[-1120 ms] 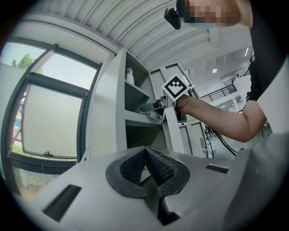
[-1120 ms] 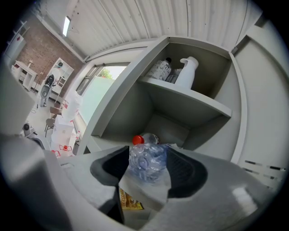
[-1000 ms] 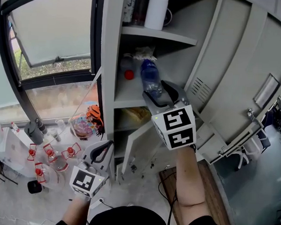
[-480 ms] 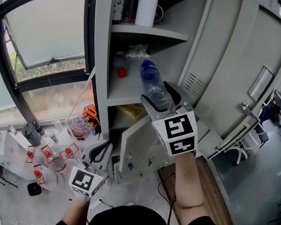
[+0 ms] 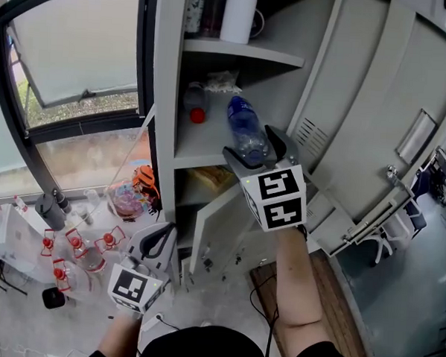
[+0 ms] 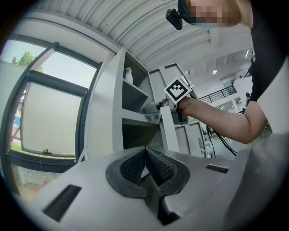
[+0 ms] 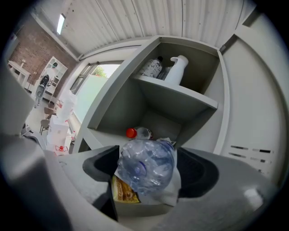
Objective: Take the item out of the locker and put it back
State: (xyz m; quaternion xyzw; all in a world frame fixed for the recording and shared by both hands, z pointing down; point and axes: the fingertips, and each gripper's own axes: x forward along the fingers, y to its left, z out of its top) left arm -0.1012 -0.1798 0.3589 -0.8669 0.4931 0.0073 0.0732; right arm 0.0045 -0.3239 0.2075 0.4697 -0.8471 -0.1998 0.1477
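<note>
While your right gripper (image 5: pixel 255 148), its jaws just opening wide around the plastic bottle (image 5: pixel 244 124) lying on the locker's middle shelf (image 5: pixel 191 140), lets go, draw straight back without nudging it, your left gripper (image 5: pixel 158 243) clenched empty below.

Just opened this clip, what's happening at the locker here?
A person works with a claw in each hand. The right claw is at the locker, over its middle shelf, with a clear plastic bottle between its jaws. They have just been opening and now stand apart, so the bottle looks to be going back on the shelf. The left claw hangs low, shut and empty.
</note>
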